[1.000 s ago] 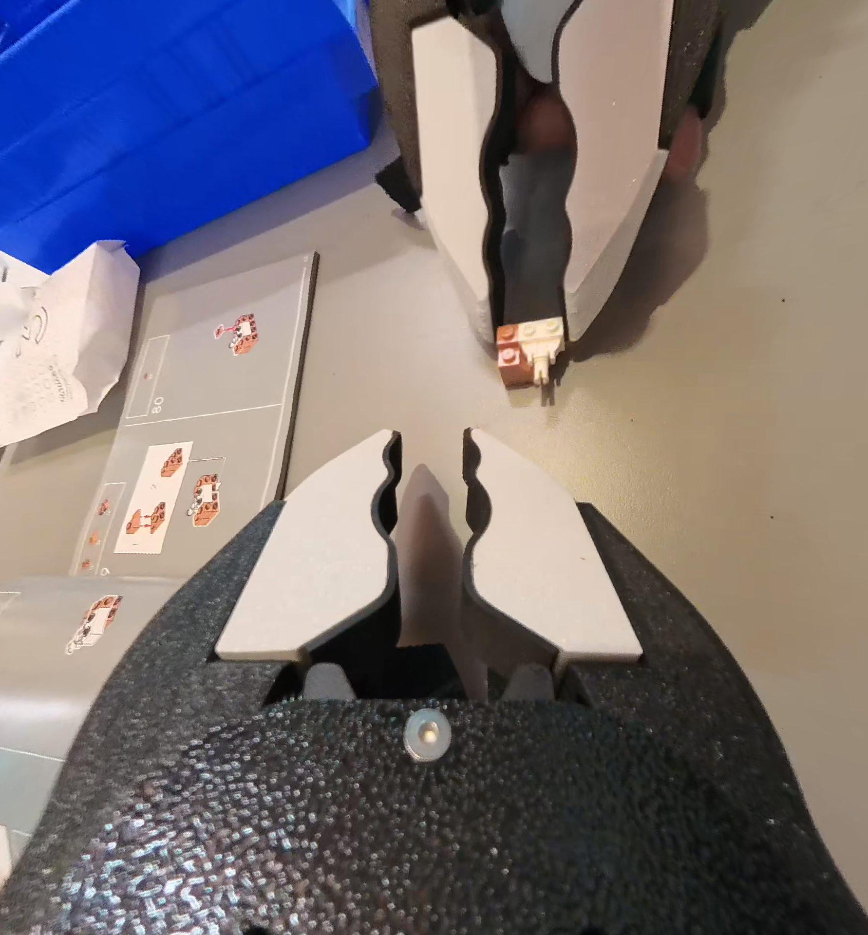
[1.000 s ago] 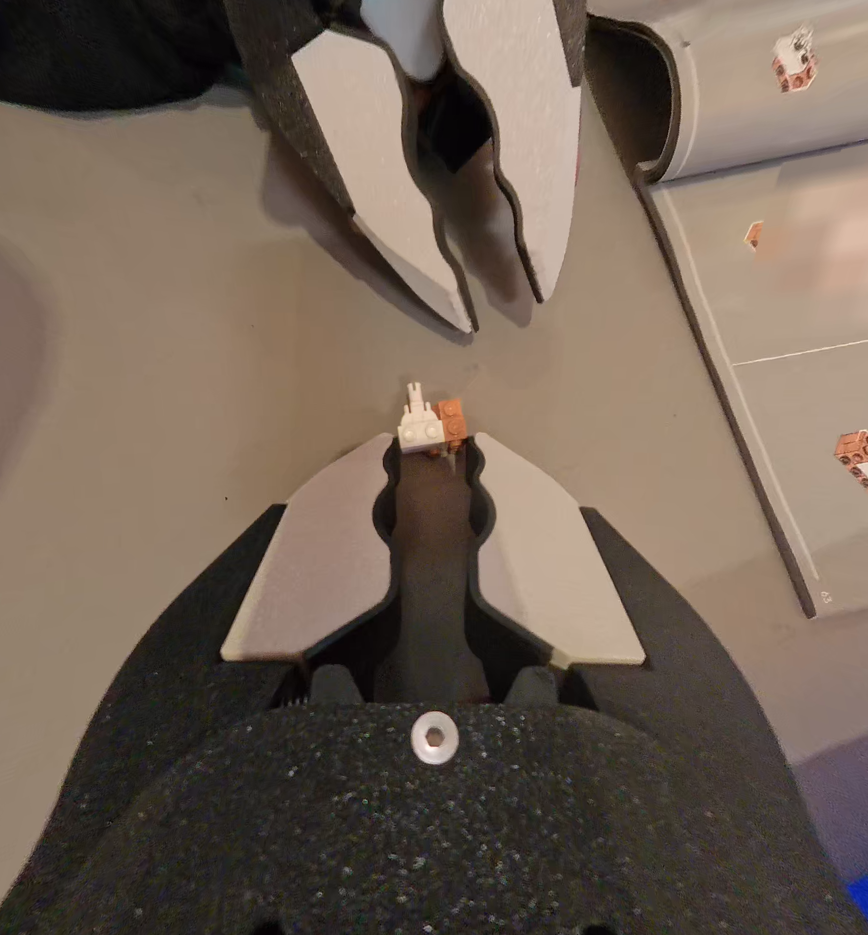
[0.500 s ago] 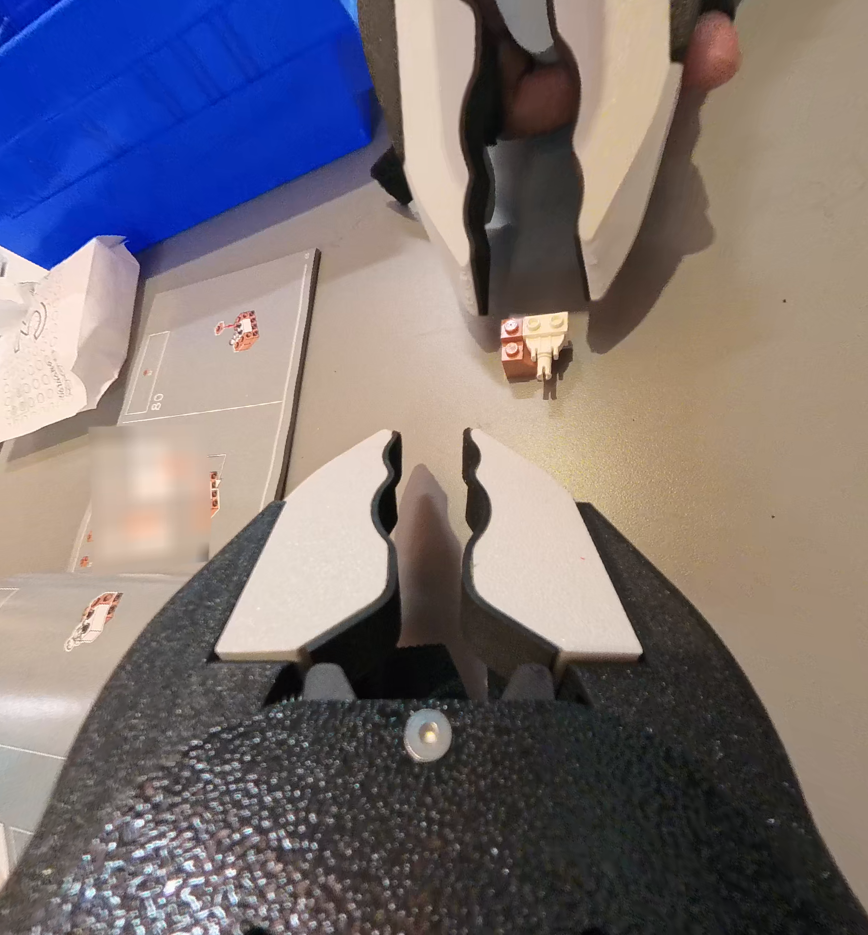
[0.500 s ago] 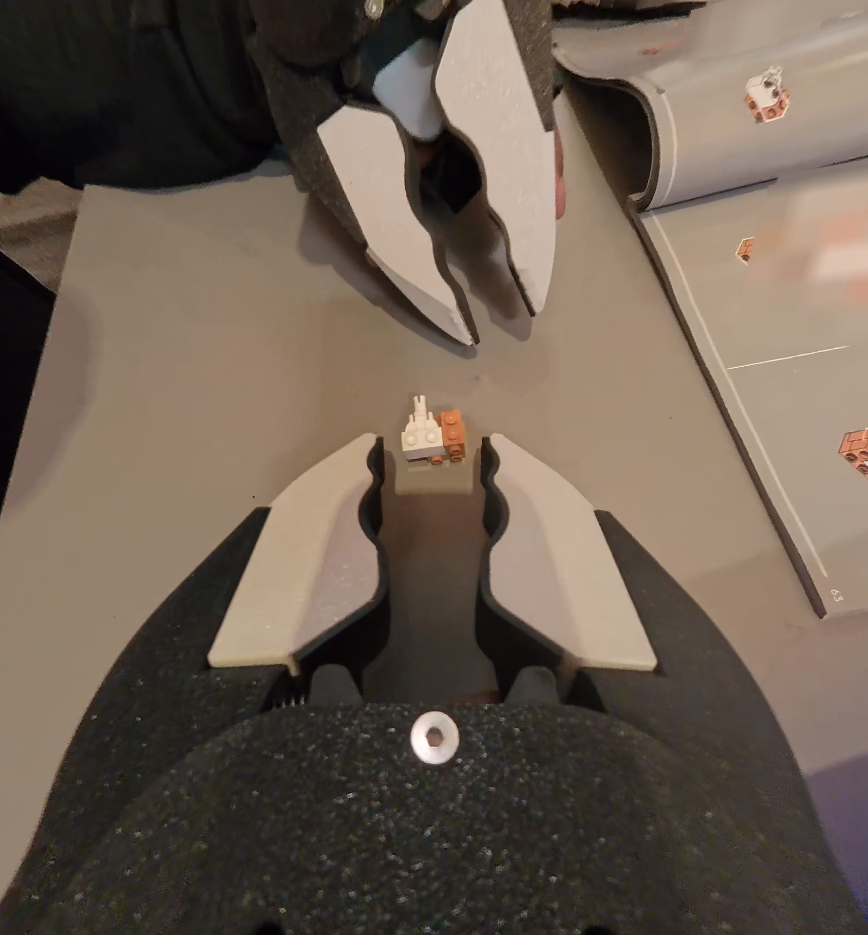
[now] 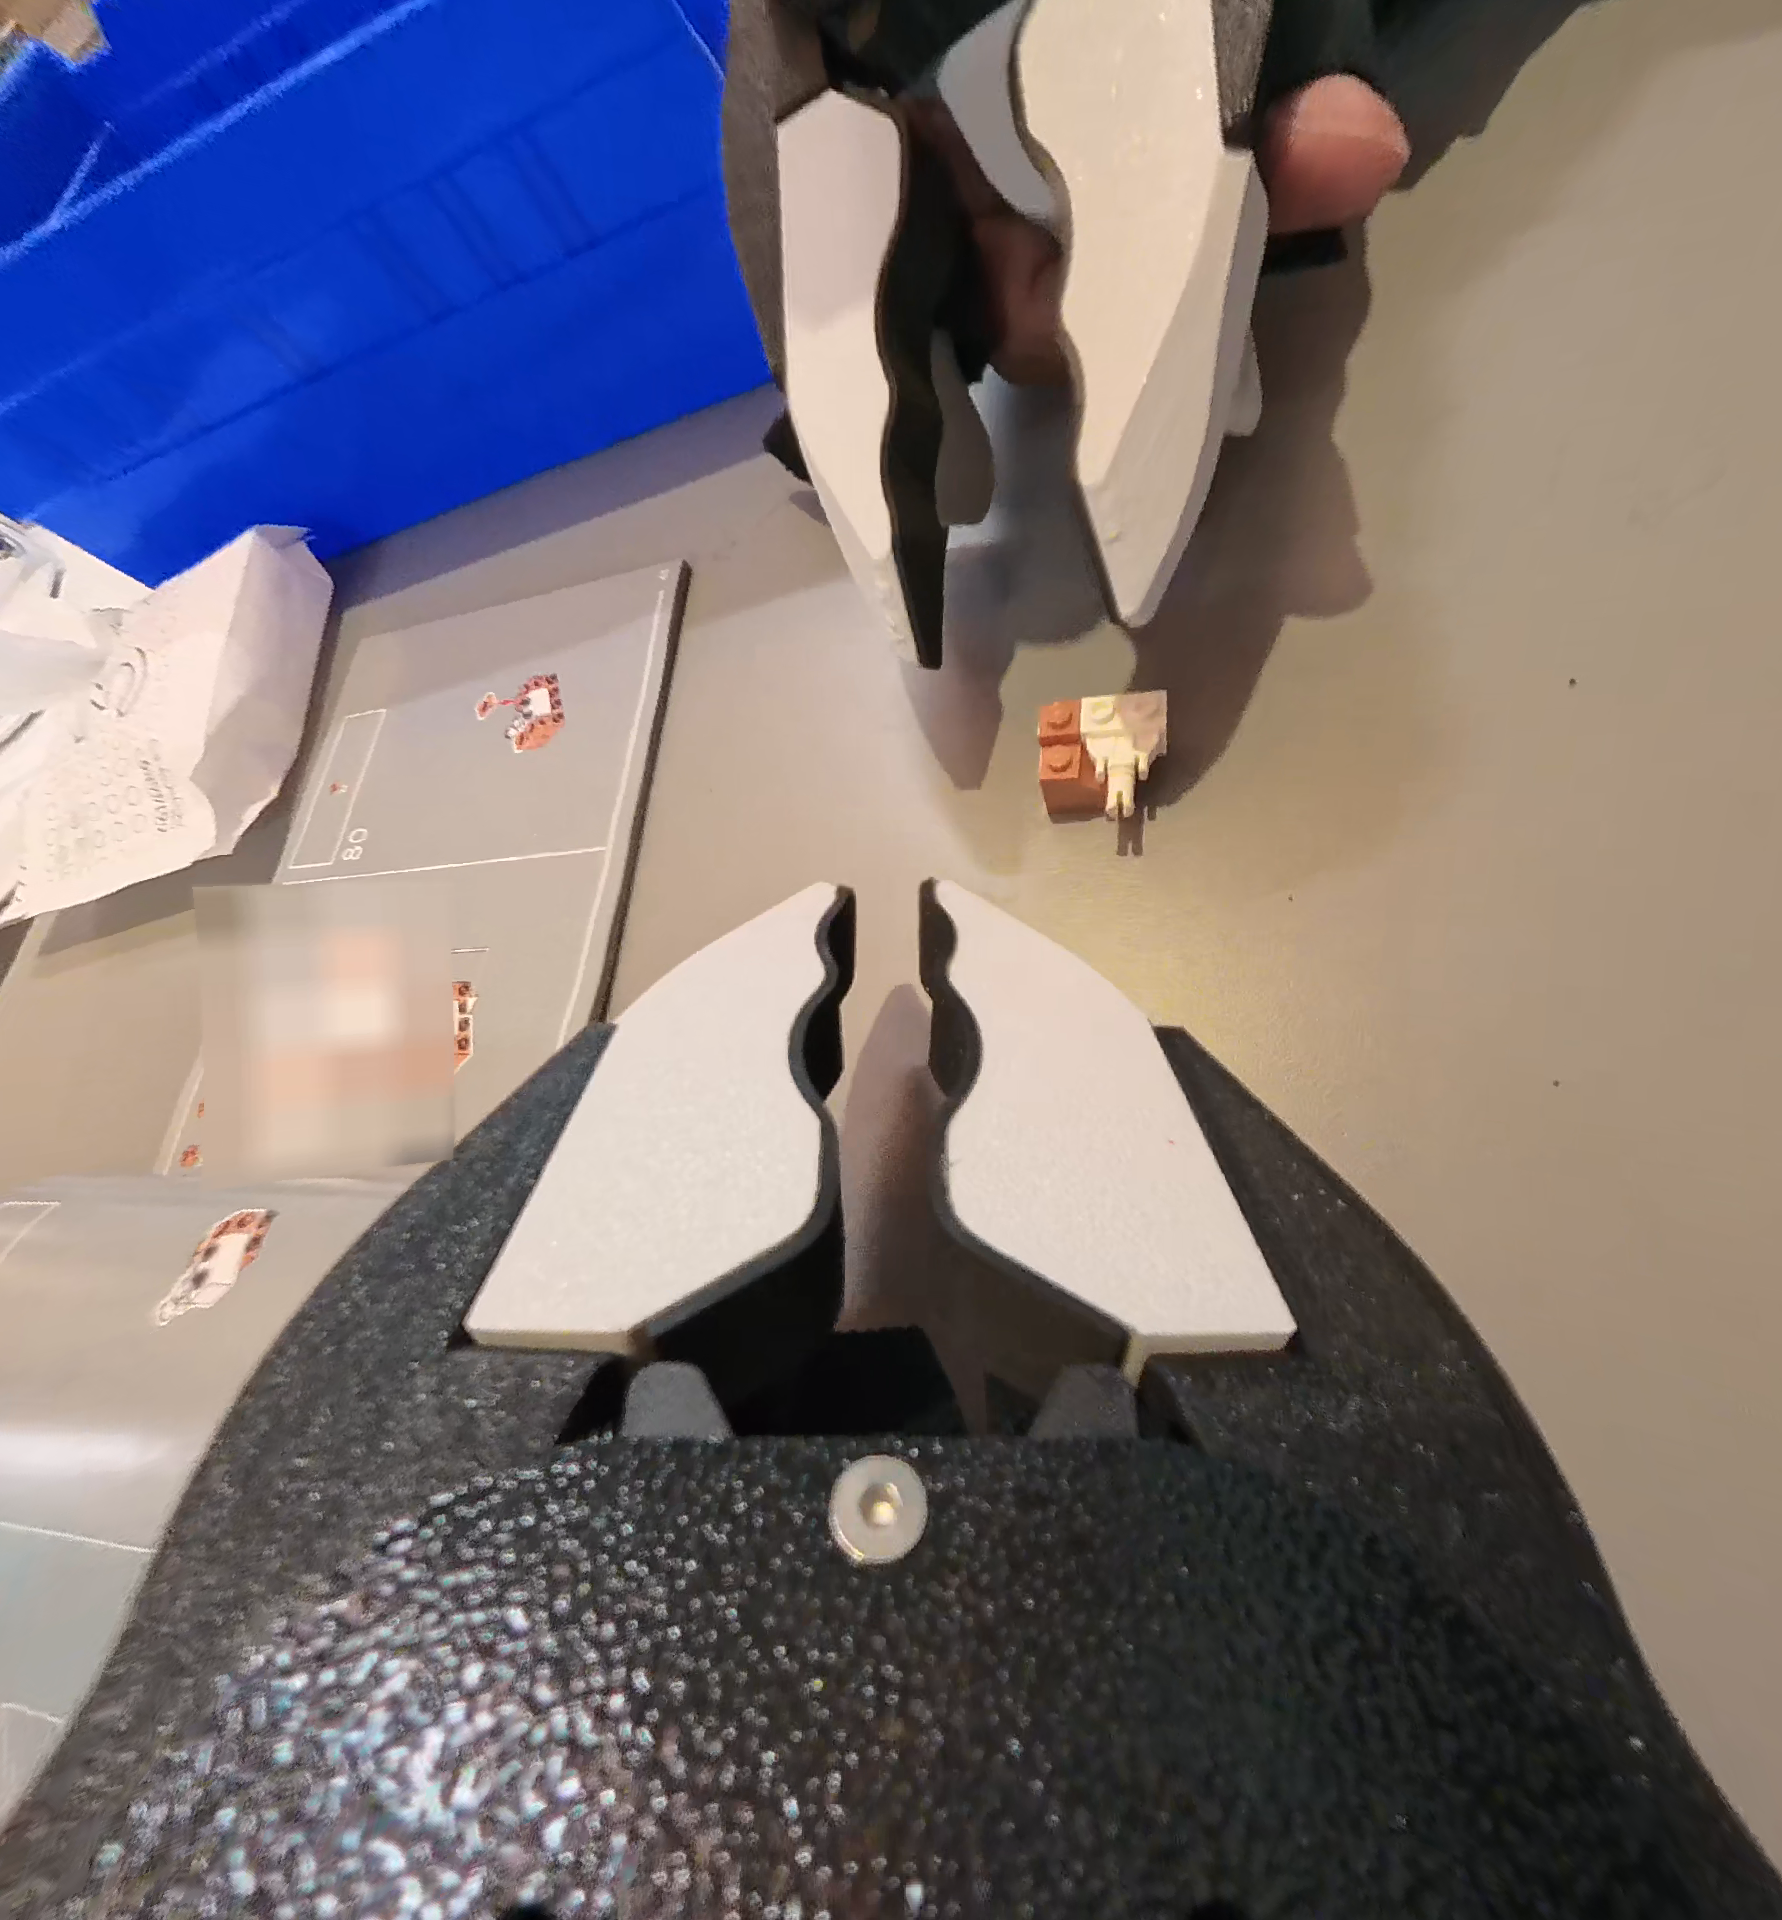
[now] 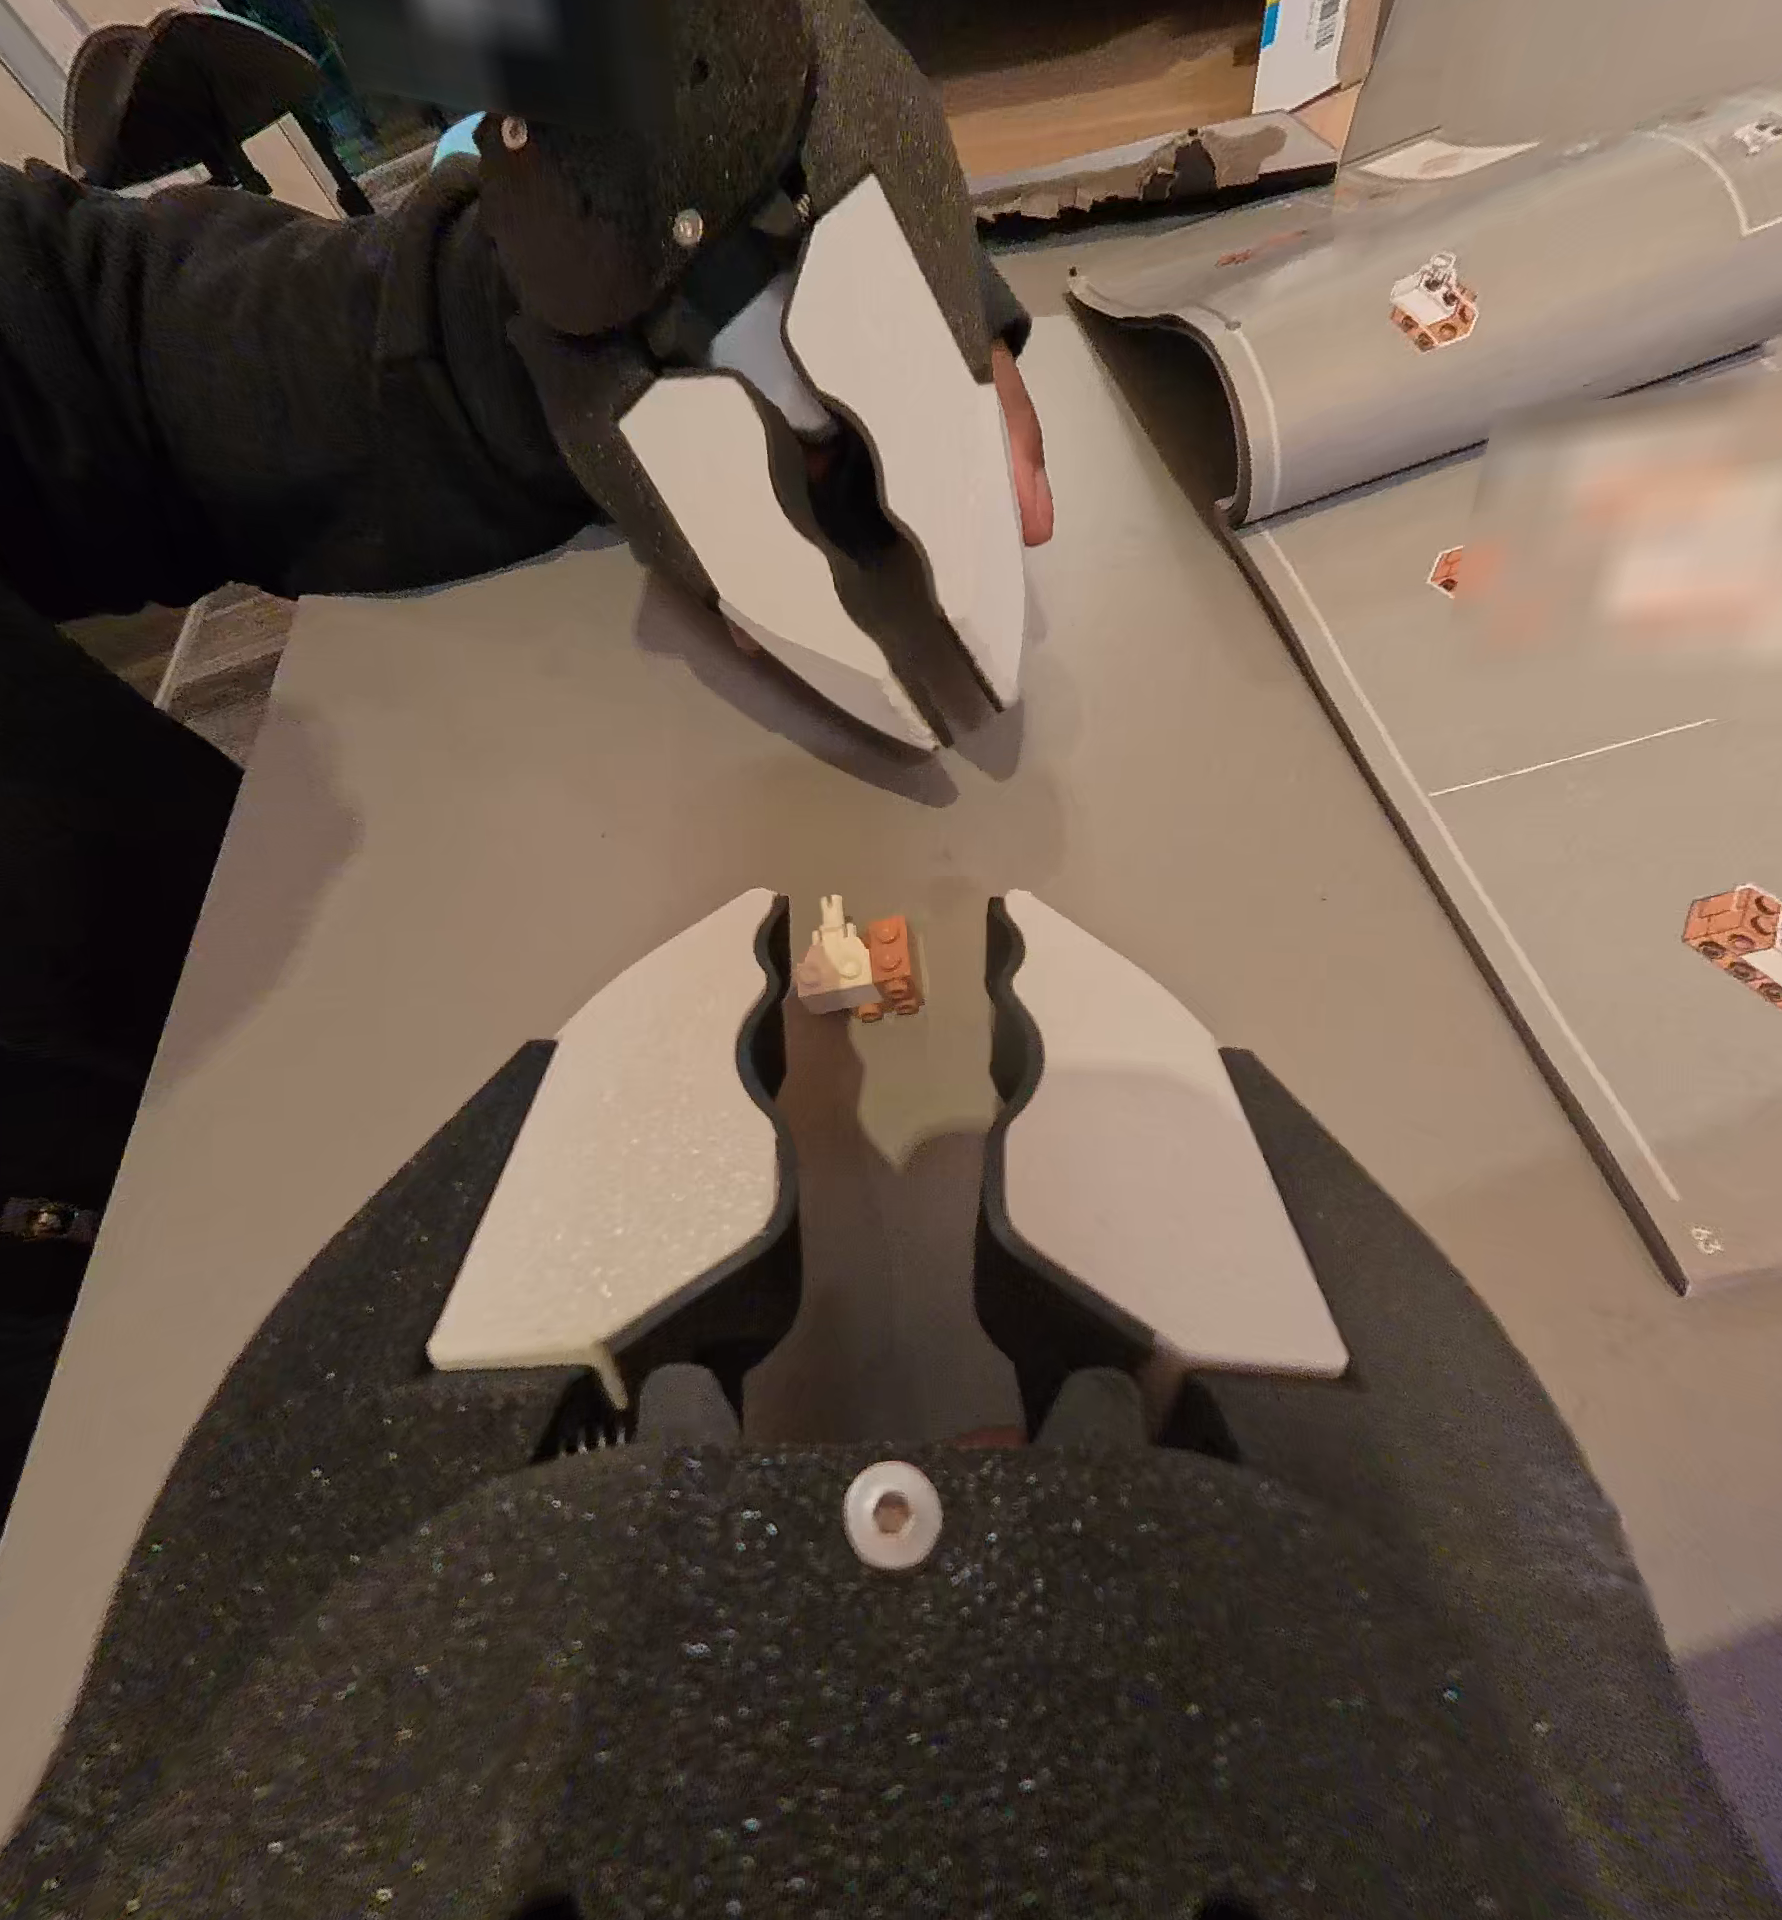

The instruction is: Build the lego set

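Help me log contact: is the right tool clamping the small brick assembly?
No: in the right wrist view the brown-and-white brick assembly stands on the table between the right tool's open fingers, a gap showing beside it.

Page numbers on grey instruction booklet (image 5: 492, 727) (printed build diagrams too), lettering on crumpled white bag (image 5: 128, 748)

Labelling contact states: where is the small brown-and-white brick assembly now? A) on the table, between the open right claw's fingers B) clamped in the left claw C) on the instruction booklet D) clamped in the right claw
A: the brick assembly rests on the table, with gaps to the right claw's fingers.
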A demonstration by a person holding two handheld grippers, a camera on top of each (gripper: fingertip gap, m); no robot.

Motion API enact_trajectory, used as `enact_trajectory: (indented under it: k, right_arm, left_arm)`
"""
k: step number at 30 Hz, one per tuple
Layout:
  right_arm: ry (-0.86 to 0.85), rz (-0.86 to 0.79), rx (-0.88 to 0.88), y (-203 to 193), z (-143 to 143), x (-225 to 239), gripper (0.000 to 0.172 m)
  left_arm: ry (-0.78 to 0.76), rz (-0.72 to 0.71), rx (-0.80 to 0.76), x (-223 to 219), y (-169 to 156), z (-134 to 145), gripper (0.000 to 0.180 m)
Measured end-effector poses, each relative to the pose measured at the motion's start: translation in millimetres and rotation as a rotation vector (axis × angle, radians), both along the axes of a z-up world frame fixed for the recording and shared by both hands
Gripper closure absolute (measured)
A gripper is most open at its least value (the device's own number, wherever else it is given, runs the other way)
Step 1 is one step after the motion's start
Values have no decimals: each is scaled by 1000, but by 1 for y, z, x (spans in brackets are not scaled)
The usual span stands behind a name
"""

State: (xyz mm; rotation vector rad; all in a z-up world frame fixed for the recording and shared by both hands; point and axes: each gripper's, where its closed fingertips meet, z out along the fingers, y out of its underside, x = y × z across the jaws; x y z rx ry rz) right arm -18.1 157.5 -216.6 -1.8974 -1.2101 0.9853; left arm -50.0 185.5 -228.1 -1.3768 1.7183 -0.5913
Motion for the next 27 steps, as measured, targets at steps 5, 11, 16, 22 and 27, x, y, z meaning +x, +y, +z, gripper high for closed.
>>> enact_trajectory:
  k: [5,11,16,22,27]
  right_arm:
    - [41,-24,29,7,7,-2,130]
    - [57,-47,44,10,9,-2,126]
    - [68,-76,33,15,10,-1,126]
    - [71,-78,-4,17,9,-2,128]
    - [71,-75,-15,16,8,-1,131]
  left_arm:
    - [-69,2,-43,2,-1,11,175]
    - [-111,25,-60,1,3,17,180]
    - [-132,32,-61,-1,4,20,180]
    - [-123,50,-38,-3,9,18,180]
    - [-120,68,-22,-4,14,18,179]
